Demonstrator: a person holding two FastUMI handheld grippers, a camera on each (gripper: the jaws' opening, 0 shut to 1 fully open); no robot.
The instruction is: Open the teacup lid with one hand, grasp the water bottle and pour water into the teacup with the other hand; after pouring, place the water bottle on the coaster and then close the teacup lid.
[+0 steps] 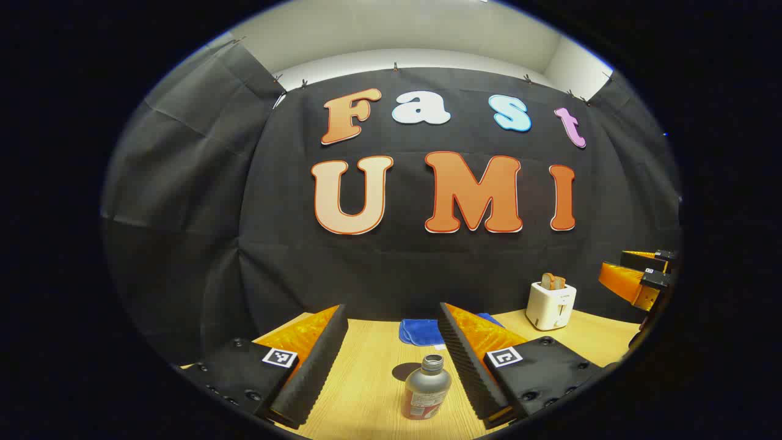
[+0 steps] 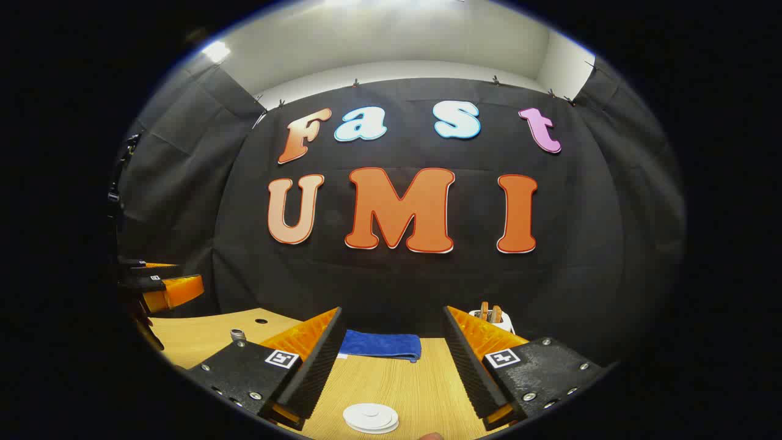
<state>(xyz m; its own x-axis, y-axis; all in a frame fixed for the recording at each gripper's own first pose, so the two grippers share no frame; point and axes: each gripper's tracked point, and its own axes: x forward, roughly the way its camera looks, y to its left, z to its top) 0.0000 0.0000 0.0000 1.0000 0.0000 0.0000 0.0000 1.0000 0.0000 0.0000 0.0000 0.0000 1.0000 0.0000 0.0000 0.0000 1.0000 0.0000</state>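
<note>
Between wide-spread left gripper (image 1: pixel 391 360) fingers: water bottle (image 1: pixel 426 388) untouched; right gripper (image 2: pixel 391 360) wide.

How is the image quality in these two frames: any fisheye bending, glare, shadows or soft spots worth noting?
Left gripper view: strong fisheye bowing of wall and table edge; the water bottle is sharp and casts a soft shadow to its left. Right gripper view: same bowing, a bright ceiling glare at upper left, and the white disc near the bottom edge looks slightly washed out.

On the table (image 1: pixel 366 391), the water bottle (image 1: pixel 426 389) stands before the folded cloth (image 1: pixel 418 332), toaster (image 1: pixel 550 304) right.
</note>
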